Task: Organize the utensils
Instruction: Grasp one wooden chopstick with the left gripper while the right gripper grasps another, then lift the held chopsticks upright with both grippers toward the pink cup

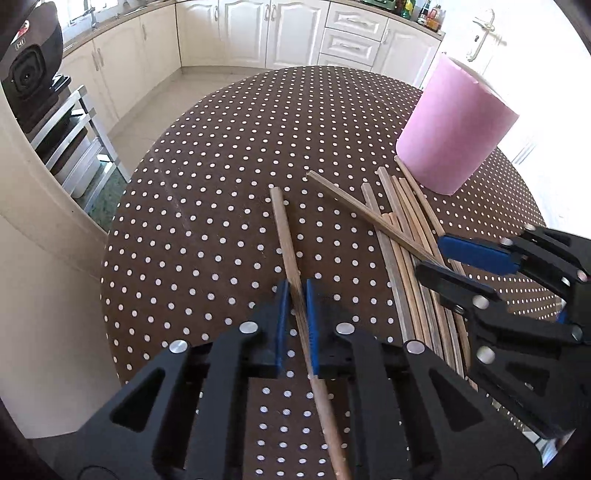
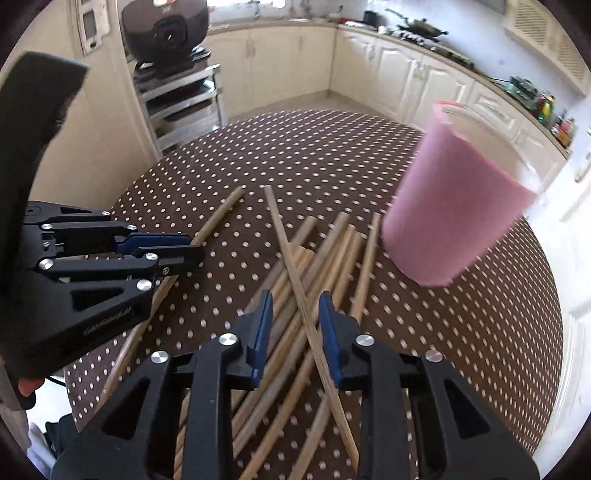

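Wooden, thin and round, the lone chopstick point(image 1: 284, 236) sits pinched between the left gripper's point(image 1: 295, 314) nearly shut jaws, long axis running toward twelve o'clock. The tall pink cylindrical holder point(image 1: 454, 125) stands at two o'clock, nearer the right gripper point(image 2: 295, 332), whose partly open jaws straddle a crossed chopstick point(image 2: 291, 273) unpressed.

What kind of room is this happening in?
Most likely a home kitchen: cream cabinets run under a worktop, a wok sits on the hob, and bottles line the counter behind the polka-dot table.

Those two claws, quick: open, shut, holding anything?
Left gripper: shut on a lone chopstick.
Right gripper: open, astride the crossed chopstick.
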`<act>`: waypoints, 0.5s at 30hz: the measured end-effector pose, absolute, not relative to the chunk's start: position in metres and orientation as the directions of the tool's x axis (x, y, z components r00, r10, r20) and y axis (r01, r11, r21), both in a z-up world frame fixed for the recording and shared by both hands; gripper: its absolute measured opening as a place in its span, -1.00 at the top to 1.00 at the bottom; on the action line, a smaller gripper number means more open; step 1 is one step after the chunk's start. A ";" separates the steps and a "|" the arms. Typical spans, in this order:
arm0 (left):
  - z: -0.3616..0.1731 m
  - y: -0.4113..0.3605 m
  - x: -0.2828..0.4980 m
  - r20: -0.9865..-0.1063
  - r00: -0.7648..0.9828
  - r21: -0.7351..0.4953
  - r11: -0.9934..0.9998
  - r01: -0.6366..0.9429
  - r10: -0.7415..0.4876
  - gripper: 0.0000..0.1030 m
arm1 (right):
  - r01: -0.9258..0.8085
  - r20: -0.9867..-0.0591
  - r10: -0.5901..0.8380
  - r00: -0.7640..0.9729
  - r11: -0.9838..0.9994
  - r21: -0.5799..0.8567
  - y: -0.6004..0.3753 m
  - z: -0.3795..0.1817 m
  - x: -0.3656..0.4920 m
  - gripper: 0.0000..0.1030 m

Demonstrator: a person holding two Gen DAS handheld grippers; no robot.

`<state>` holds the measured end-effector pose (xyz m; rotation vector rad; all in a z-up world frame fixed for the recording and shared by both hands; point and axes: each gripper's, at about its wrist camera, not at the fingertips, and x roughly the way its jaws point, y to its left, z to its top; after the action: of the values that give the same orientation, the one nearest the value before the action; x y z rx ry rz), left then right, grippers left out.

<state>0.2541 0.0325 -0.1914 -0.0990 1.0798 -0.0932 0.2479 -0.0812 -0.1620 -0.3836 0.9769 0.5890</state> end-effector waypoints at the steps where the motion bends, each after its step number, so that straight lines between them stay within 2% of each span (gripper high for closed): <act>1: -0.192 0.034 0.255 -0.875 0.467 -0.132 0.991 0.029 -0.130 0.80 | -0.630 -0.867 0.289 0.407 0.775 -0.038 -0.077 -0.165 0.253 0.60; 6: -0.192 0.039 0.261 -0.879 0.453 -0.147 0.988 0.035 -0.147 0.80 | -0.629 -0.886 0.289 0.363 0.778 -0.004 -0.072 -0.168 0.269 0.81; 15: -0.193 0.052 0.277 -0.875 0.456 -0.168 0.985 0.028 -0.162 0.86 | -0.623 -0.905 0.254 0.340 0.782 -0.014 -0.061 -0.172 0.289 0.91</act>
<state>0.2774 0.0517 -0.1934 -0.1356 1.0925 -0.1178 0.2891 -0.0610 -0.1721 -0.3923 1.0825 0.5902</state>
